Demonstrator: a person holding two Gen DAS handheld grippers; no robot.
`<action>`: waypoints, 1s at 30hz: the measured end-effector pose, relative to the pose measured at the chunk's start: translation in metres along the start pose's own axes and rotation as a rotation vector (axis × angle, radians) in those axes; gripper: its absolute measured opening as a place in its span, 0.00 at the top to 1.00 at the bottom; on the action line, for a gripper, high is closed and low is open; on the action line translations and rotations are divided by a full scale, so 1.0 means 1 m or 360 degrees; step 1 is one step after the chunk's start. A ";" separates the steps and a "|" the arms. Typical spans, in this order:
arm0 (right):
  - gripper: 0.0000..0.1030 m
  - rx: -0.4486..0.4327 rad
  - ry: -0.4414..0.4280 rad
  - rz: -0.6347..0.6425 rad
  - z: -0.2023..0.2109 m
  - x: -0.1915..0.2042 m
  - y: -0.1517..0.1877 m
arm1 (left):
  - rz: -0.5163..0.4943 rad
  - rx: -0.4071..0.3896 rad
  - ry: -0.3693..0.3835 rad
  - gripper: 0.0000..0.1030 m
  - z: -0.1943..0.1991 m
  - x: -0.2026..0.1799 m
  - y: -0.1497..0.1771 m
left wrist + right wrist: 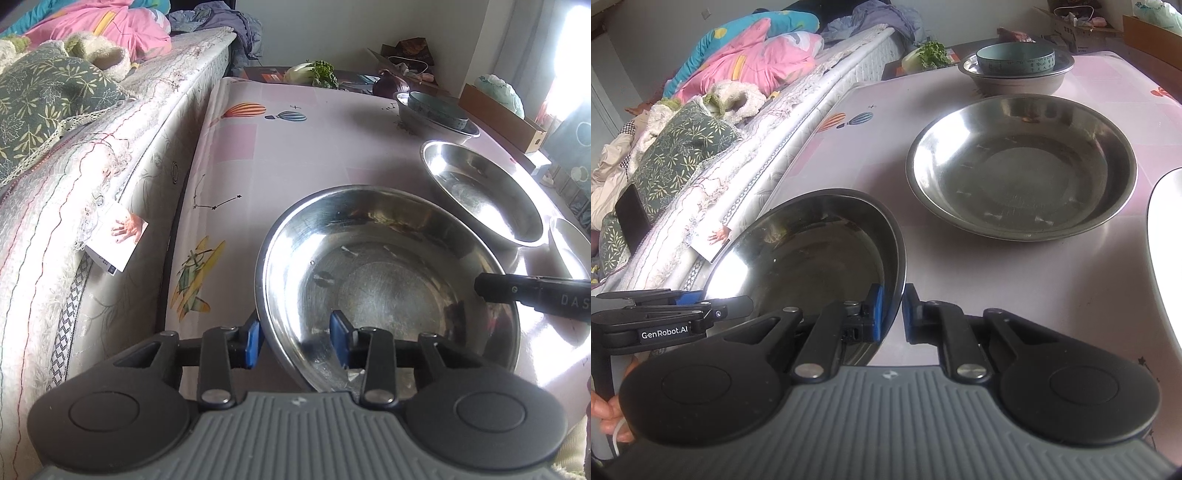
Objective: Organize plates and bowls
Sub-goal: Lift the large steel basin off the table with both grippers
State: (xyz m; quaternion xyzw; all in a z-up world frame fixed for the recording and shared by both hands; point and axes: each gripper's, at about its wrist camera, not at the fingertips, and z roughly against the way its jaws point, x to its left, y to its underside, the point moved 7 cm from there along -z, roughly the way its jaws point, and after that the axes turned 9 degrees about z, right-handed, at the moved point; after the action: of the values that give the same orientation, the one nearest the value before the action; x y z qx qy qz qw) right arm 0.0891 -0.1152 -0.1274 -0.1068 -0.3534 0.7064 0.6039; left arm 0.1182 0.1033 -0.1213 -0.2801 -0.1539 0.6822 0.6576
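A steel plate (388, 280) lies near the table's front left edge; it also shows in the right wrist view (812, 251). My left gripper (297, 341) straddles its left rim, one blue pad outside, one inside, with a wide gap. My right gripper (893, 314) is closed on its right rim; it also shows in the left wrist view (532, 291). A second steel plate (1021, 166) lies beyond. A teal bowl (1015, 61) sits in a steel basin (1015, 83) at the back. A white plate edge (1163, 240) shows at right.
A bed with a patterned mattress (110, 192), a green cushion (44, 103) and pink bedding (746, 62) runs along the table's left side. Vegetables (317, 74), an onion (391, 86) and a cardboard box (502, 118) stand at the back. The pink tablecloth (295, 147) shows bare in the middle.
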 end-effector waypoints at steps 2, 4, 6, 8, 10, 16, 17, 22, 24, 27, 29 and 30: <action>0.90 -0.0001 0.0004 0.0005 -0.002 0.000 0.000 | -0.0023 -0.0002 -0.0034 0.61 -0.003 -0.001 -0.001; 0.90 0.0002 0.0002 0.0003 -0.005 0.001 0.001 | -0.0041 0.0000 -0.0056 0.62 -0.005 -0.003 -0.003; 0.90 0.0011 0.0001 0.0010 -0.007 0.001 0.001 | -0.0055 0.0000 -0.0073 0.60 -0.007 -0.005 -0.003; 0.90 0.0019 0.0008 0.0018 -0.009 0.002 0.001 | -0.0051 -0.0003 -0.0088 0.60 -0.006 -0.007 -0.002; 0.90 0.0023 0.0012 0.0018 -0.010 0.003 0.001 | -0.0044 0.0001 -0.0095 0.60 -0.005 -0.007 -0.002; 0.90 0.0027 0.0017 0.0021 -0.012 0.005 0.001 | -0.0080 0.0007 -0.0134 0.58 -0.005 -0.010 -0.002; 0.90 0.0029 0.0019 0.0024 -0.013 0.005 0.001 | -0.0083 0.0005 -0.0140 0.58 -0.005 -0.010 -0.002; 0.89 0.0032 0.0021 0.0037 -0.012 0.006 0.000 | -0.0082 0.0008 -0.0152 0.58 -0.004 -0.010 -0.002; 0.89 0.0032 0.0025 0.0048 -0.011 0.007 0.000 | -0.0081 0.0010 -0.0153 0.58 -0.004 -0.010 -0.002; 0.89 0.0032 0.0025 0.0055 -0.010 0.007 0.000 | -0.0085 0.0012 -0.0152 0.58 -0.003 -0.010 -0.001; 0.89 0.0029 0.0032 0.0065 -0.010 0.007 0.000 | -0.0085 0.0016 -0.0148 0.58 -0.002 -0.010 -0.001; 0.89 0.0026 0.0033 0.0072 -0.009 0.006 0.000 | -0.0086 0.0016 -0.0148 0.58 -0.002 -0.011 -0.001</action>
State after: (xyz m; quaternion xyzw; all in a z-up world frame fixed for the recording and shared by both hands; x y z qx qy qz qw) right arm 0.0933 -0.1057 -0.1323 -0.1170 -0.3387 0.7216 0.5924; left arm 0.1197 0.0926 -0.1205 -0.2406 -0.1884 0.6773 0.6693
